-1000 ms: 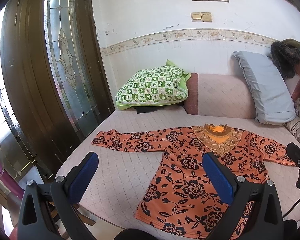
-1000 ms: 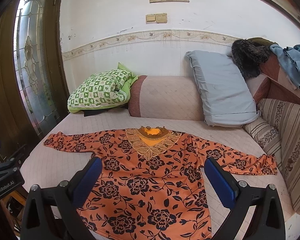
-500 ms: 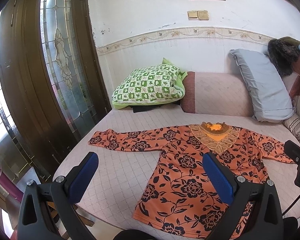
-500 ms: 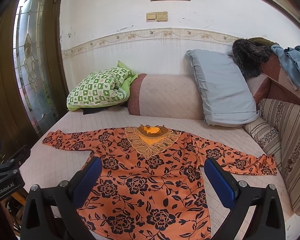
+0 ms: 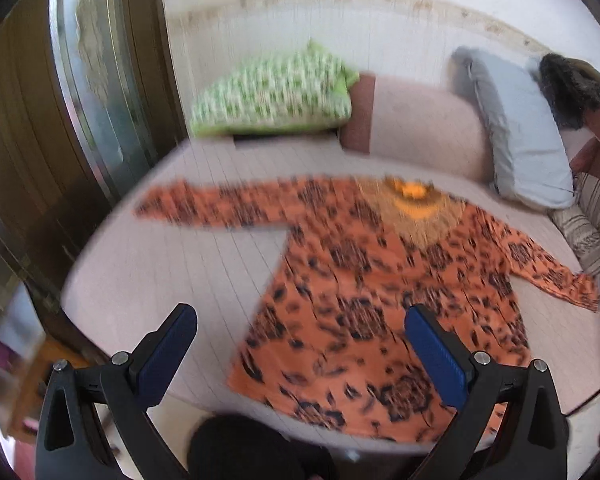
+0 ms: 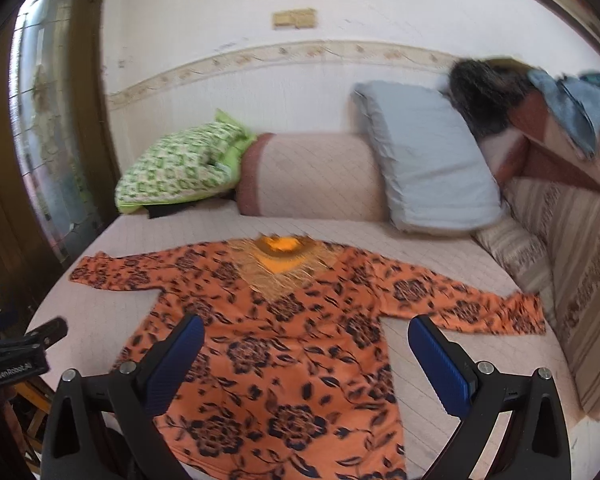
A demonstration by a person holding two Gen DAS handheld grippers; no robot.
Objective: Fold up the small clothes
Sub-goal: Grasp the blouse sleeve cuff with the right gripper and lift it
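Note:
An orange long-sleeved top with black flowers [image 5: 364,288] lies flat and face up on the pale quilted bed [image 5: 172,280], both sleeves spread out sideways. It also shows in the right wrist view [image 6: 284,344]. My left gripper [image 5: 300,344] is open and empty, held above the bed's near edge over the top's lower left hem. My right gripper [image 6: 304,356] is open and empty above the top's lower body. The left gripper's body [image 6: 20,356] shows at the left edge of the right wrist view. Both views are motion-blurred.
A green checked pillow [image 6: 180,168], a pink bolster [image 6: 312,176] and a grey pillow [image 6: 428,168] lie along the wall. Striped cushions [image 6: 572,264] and piled clothes [image 6: 572,96] are at the right. A wooden door with glass [image 5: 92,80] stands left.
Both grippers have tilted down and moved closer over the bed; the top now fills more of each view. The jaws stay open.

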